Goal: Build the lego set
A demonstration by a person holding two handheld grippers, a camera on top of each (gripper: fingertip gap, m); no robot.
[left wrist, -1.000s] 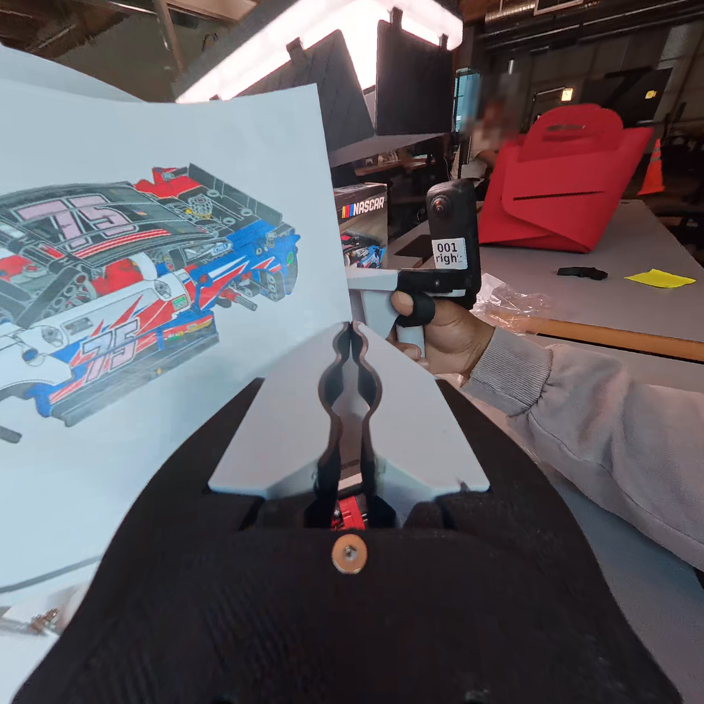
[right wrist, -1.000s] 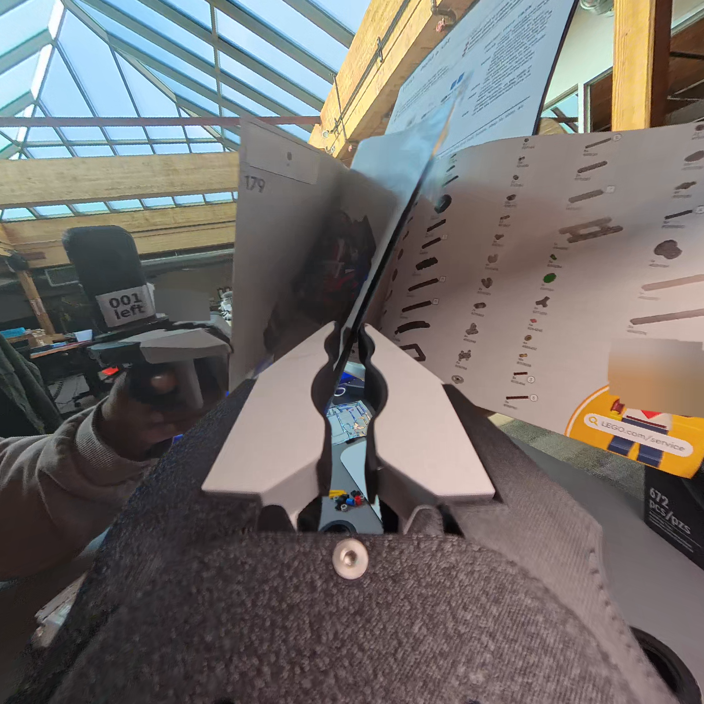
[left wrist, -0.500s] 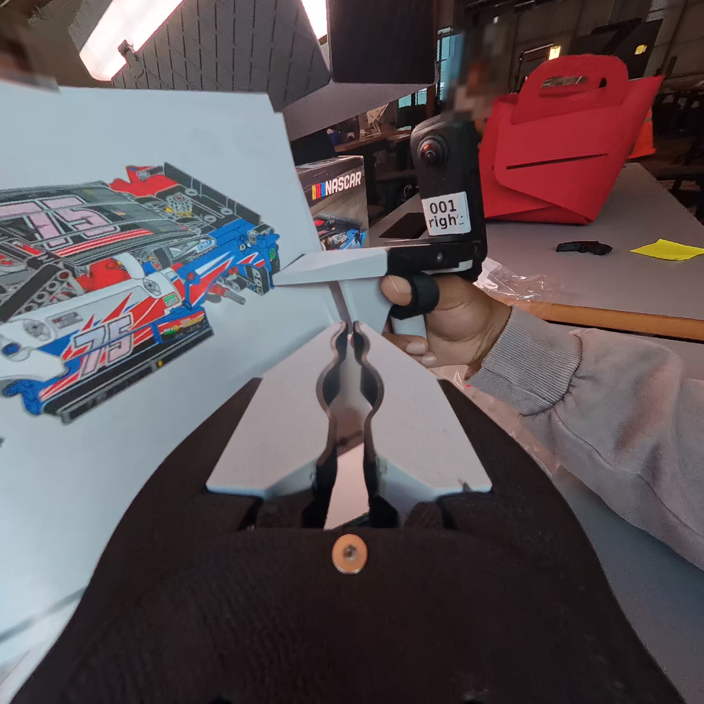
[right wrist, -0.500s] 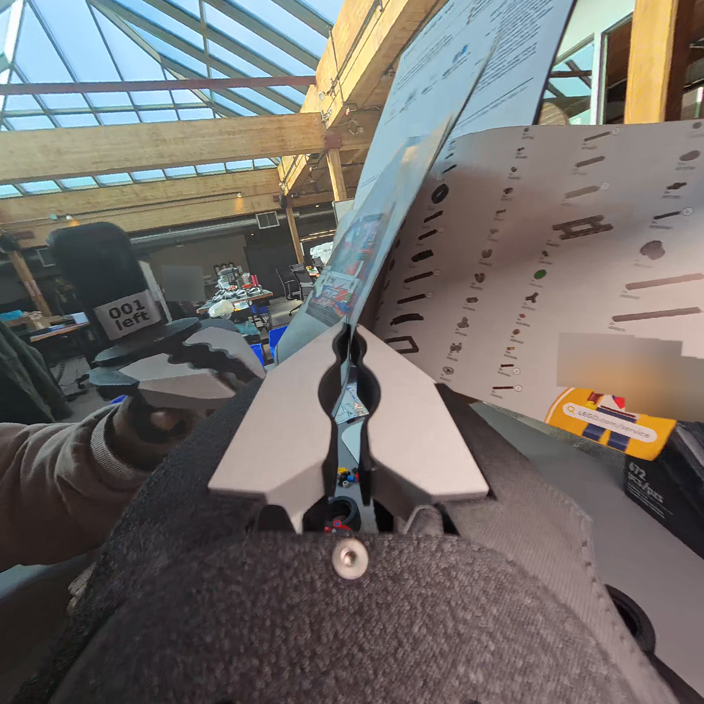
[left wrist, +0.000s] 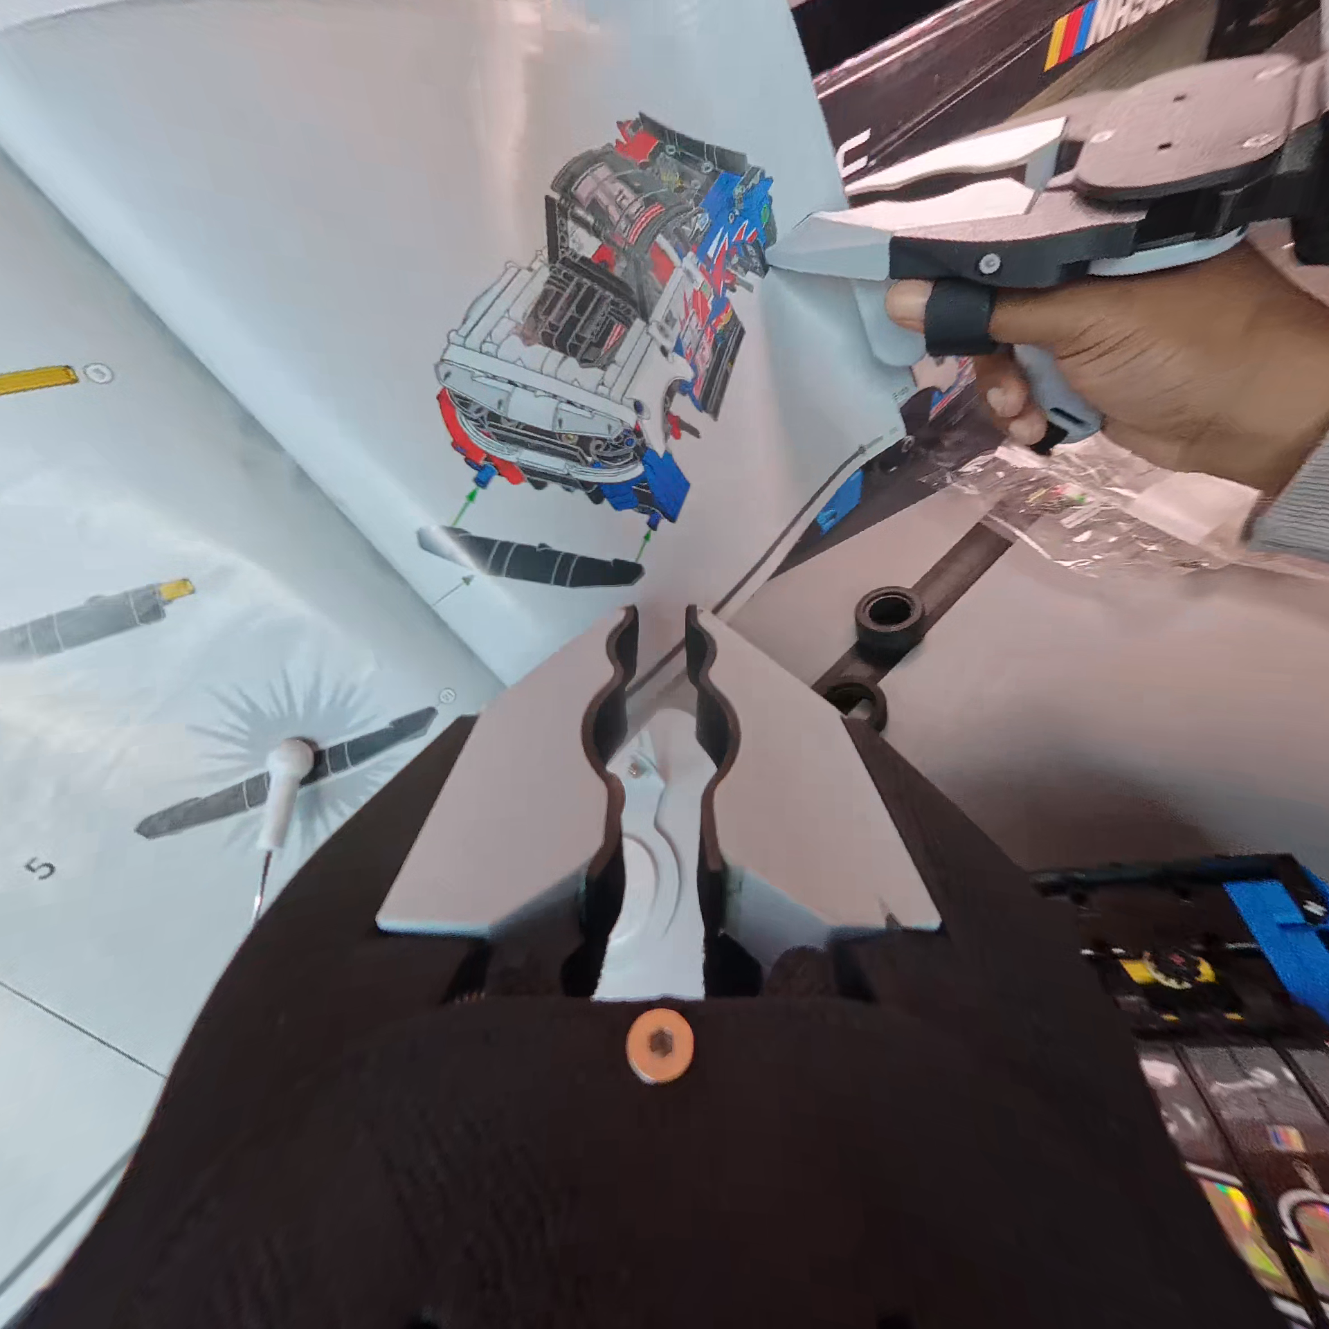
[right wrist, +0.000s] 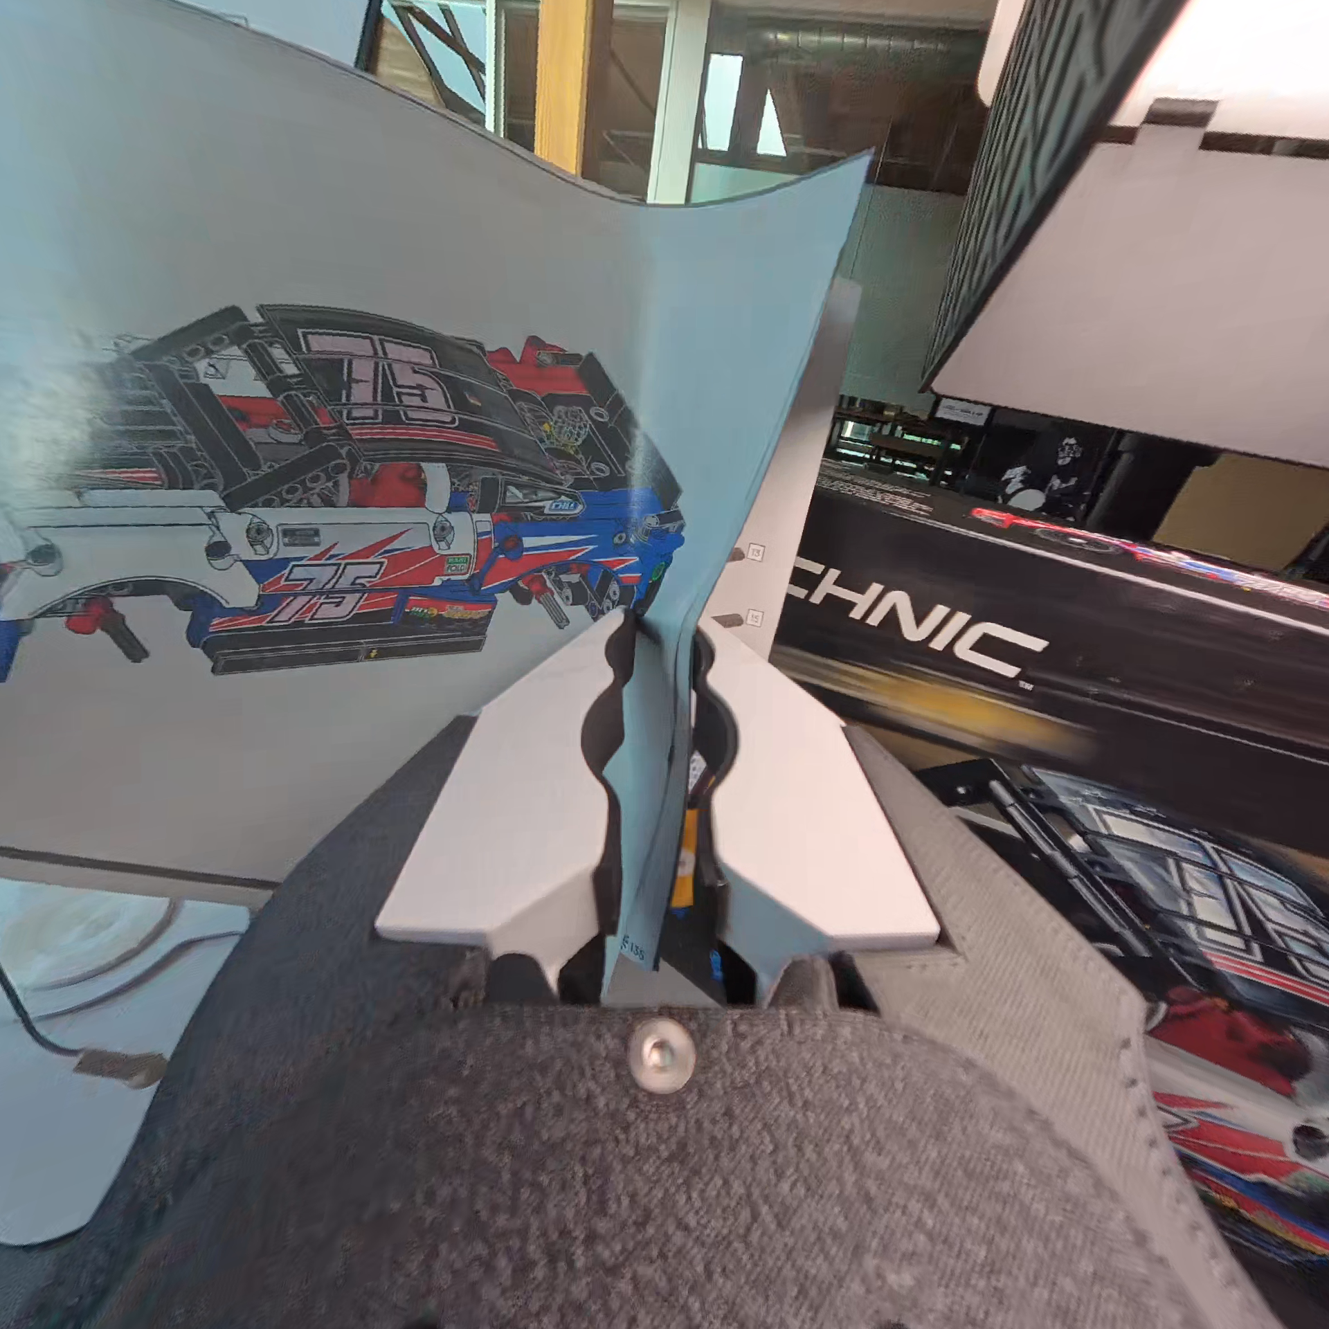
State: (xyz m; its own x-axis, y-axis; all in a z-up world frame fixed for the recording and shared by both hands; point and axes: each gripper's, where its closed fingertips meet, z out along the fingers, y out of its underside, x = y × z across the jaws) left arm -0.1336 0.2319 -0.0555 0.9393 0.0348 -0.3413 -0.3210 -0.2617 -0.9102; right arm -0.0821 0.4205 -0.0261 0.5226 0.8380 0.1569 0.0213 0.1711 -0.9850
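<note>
The instruction booklet (left wrist: 302,302) is the centre of it all, open and lifted off the grey table (left wrist: 1079,719). The right gripper (right wrist: 658,633) has its fingers pinched on a bunch of the booklet's pages, the pale blue sheet with the race-car drawing curling up and away to the left of its tips. In the left wrist view that same right gripper (left wrist: 777,252) bites the booklet's right edge, with the person's hand (left wrist: 1151,367) wrapped round the handle. The left gripper (left wrist: 660,618) sits at the booklet's lower corner, jaws a narrow gap apart; a page edge runs into that gap, but whether it is clamped I cannot tell. Right of the booklet stands the black lego box (right wrist: 1043,647). Below the box lies a partly built black and blue lego car (left wrist: 1237,956), and between booklet and car a dark beam piece (left wrist: 906,633) rests on the table.
</note>
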